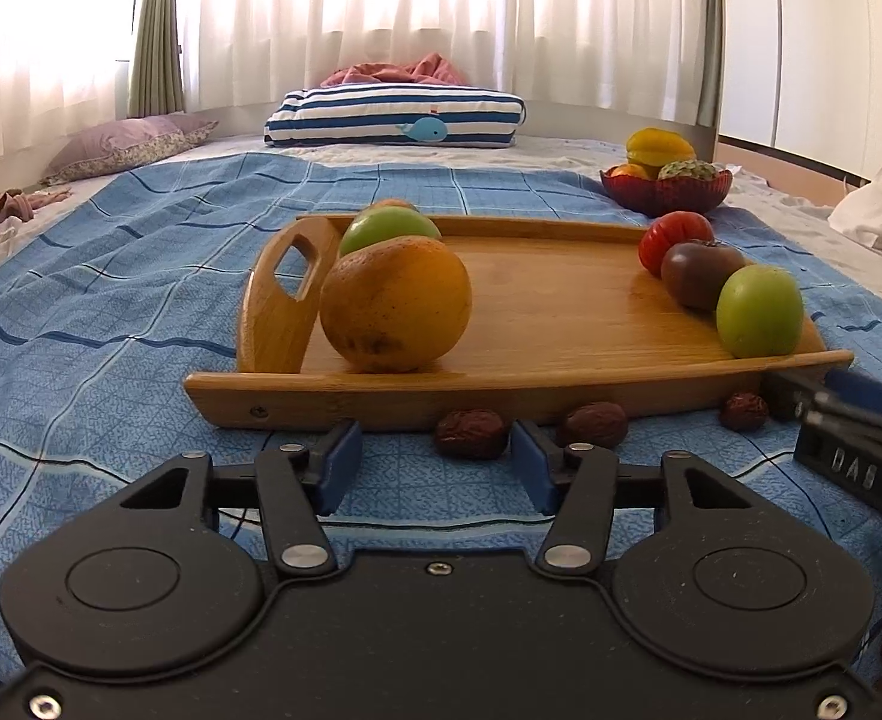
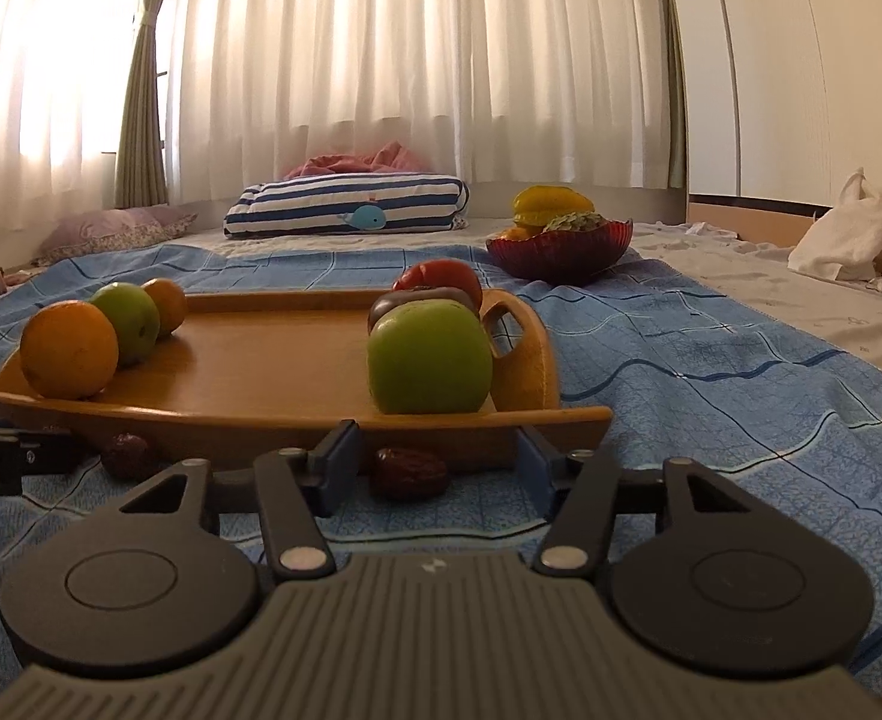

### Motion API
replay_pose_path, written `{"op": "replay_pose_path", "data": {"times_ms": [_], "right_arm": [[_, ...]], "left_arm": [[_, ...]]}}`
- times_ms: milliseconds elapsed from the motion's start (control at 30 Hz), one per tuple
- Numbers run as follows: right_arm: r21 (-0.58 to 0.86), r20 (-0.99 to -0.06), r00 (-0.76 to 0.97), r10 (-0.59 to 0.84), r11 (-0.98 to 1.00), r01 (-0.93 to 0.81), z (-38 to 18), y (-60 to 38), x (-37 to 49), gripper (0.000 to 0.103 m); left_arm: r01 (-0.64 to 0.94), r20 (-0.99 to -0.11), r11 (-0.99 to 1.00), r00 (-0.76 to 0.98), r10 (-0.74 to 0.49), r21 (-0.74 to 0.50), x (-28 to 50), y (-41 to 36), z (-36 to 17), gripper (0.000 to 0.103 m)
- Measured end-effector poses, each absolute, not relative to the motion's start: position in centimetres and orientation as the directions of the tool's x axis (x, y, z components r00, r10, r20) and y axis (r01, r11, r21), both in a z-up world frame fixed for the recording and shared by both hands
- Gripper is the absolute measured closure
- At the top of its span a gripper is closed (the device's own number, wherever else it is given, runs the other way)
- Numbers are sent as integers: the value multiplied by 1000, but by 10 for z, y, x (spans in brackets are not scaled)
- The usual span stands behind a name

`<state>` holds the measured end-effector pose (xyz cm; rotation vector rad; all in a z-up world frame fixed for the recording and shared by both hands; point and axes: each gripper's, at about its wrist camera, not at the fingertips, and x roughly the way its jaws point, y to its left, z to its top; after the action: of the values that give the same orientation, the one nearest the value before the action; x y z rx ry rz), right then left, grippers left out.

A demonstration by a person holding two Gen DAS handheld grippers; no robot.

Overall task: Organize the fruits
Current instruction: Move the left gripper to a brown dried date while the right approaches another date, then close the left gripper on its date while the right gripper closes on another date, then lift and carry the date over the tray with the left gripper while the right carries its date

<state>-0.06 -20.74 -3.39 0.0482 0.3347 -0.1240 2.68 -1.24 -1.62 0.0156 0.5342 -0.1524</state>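
A wooden tray [image 1: 501, 402] lies on the blue checked cloth. An orange [image 1: 396, 303] and a green apple [image 1: 390, 228] line its left side; a red tomato [image 1: 675, 234], a dark tomato [image 1: 702, 273] and another green apple [image 1: 759, 312] line its right. Three dried red dates lie on the cloth before the tray's near rim. My left gripper [image 1: 435, 462] is open, with one date [image 1: 471, 433] just ahead between its fingers, untouched. My right gripper [image 2: 435, 462] is open around another date [image 2: 410, 473], with gaps on both sides. A third date [image 1: 597, 423] lies between the two.
A red glass bowl [image 2: 561, 252] with a yellow starfruit and other fruit stands beyond the tray to the right. A striped pillow [image 1: 393, 117] and a purple pillow [image 1: 129, 144] lie at the back by the curtains. A white bag [image 2: 843, 234] sits far right.
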Motion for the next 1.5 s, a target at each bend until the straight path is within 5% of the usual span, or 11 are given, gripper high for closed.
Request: {"op": "replay_pose_path", "data": {"times_ms": [367,633,800,933,1500], "right_arm": [[12,-340,935,-99,994,110,-41,-204,-5,45],[20,-344,934,-95,994,109,-41,-205,-4,46],[46,-353,932,-85,993,108,-40,-208,-2,50],[56,-363,928,-85,992,113,-38,-210,-2,67],[68,-349,934,-81,991,111,-25,-204,-8,69]], "left_arm": [[138,-514,990,849,-121,-5,30,-19,-20,52],[170,-515,985,845,-144,3,28,-24,-18,77],[169,-512,986,847,-142,6,26,-26,-17,77],[172,-504,985,852,-144,11,21,-27,-14,77],[192,-479,981,865,-151,37,10,-31,-2,77]]}}
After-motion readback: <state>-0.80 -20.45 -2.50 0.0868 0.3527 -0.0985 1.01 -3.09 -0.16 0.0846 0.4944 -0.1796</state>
